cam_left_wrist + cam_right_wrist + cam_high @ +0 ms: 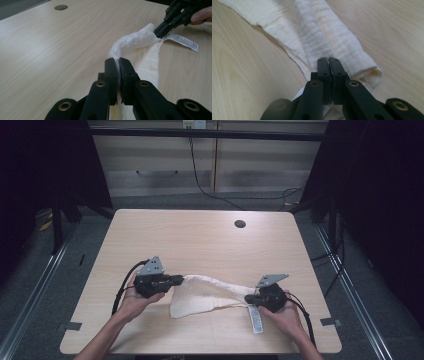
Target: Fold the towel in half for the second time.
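A cream-white cloth [205,295] lies bunched on the wooden table [200,240] between my two hands. My left gripper [181,280] is shut on the cloth's left end, and the left gripper view has the fabric [140,40] pinched between the black jaws of the left gripper [119,61]. My right gripper [248,297] is shut on the cloth's right end. In the right gripper view the right gripper [328,60] clamps the edge of the folded cloth [322,37]. A white care label [255,318] hangs from that end and lies flat on the table.
A round cable hole [240,224] sits near the table's far right corner. Beyond the far edge stand pale cabinets [165,160] with trailing black cables [200,180]. Metal rails [45,270] run along both sides of the table.
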`<state>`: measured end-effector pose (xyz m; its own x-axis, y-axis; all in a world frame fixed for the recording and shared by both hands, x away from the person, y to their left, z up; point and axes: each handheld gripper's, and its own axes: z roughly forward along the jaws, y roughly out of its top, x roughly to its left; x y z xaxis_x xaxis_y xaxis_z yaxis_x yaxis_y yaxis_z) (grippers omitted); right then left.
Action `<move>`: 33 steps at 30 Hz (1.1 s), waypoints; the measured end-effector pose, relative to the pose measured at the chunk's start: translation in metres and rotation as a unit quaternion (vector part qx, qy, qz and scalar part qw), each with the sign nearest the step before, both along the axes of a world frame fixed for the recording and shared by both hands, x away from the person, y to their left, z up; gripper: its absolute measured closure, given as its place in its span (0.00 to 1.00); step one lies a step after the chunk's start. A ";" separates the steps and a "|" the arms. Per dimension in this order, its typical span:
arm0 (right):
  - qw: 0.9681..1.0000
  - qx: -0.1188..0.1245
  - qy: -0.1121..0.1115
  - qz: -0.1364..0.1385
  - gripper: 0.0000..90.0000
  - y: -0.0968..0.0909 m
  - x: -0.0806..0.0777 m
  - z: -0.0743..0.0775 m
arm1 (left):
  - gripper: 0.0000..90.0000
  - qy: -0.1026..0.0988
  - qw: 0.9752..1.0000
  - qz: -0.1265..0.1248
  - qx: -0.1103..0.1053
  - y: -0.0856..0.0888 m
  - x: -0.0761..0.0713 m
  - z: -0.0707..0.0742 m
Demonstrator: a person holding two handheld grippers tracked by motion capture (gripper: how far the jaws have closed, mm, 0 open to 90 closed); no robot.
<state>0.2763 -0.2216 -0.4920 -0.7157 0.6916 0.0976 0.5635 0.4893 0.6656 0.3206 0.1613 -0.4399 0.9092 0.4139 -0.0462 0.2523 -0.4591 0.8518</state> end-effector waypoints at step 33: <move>1.000 0.009 -0.003 -0.011 0.99 -0.002 -0.002 -0.002 | 0.96 0.020 0.993 -0.057 0.105 0.004 -0.056 -0.057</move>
<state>0.2744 -0.2232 -0.4942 -0.7014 0.7049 0.1053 0.5694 0.4654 0.6777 0.2650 0.1656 -0.4970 0.9499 0.3124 -0.0068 0.2202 -0.6537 0.7240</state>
